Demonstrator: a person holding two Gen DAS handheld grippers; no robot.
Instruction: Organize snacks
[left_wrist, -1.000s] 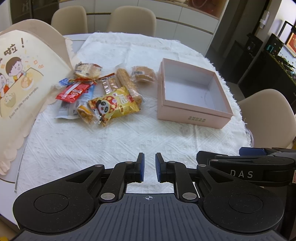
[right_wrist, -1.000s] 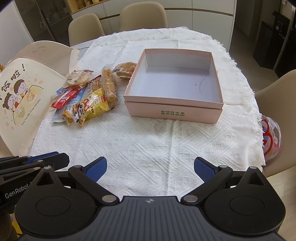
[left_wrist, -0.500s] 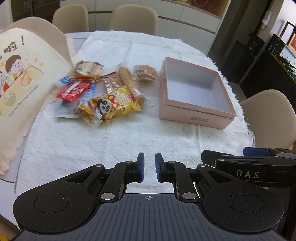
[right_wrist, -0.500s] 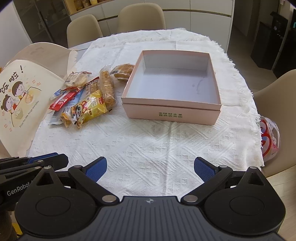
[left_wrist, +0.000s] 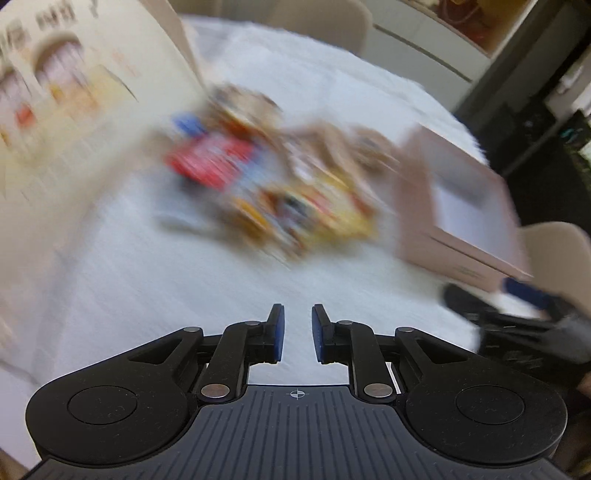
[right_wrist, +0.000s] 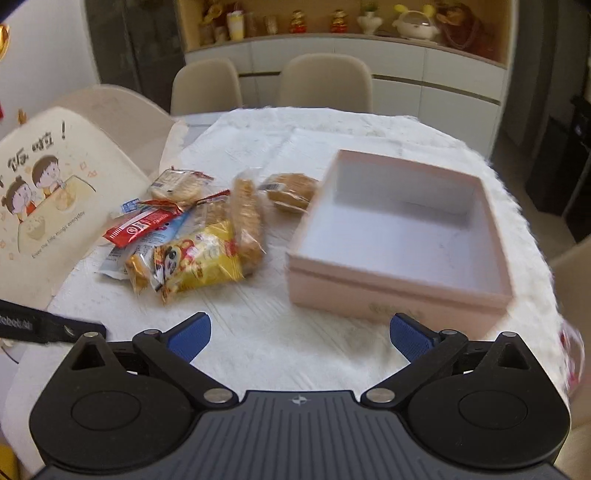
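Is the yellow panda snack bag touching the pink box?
Apart. The right wrist view shows bare white tablecloth between the yellow panda bag and the pink box.

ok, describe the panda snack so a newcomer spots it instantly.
On the white textured tablecloth, find the open pink cardboard box; the snack pile lies to its left in the right wrist view. The yellow plastic panda packet is the pile's nearest item, the only one with a cartoon panda face.
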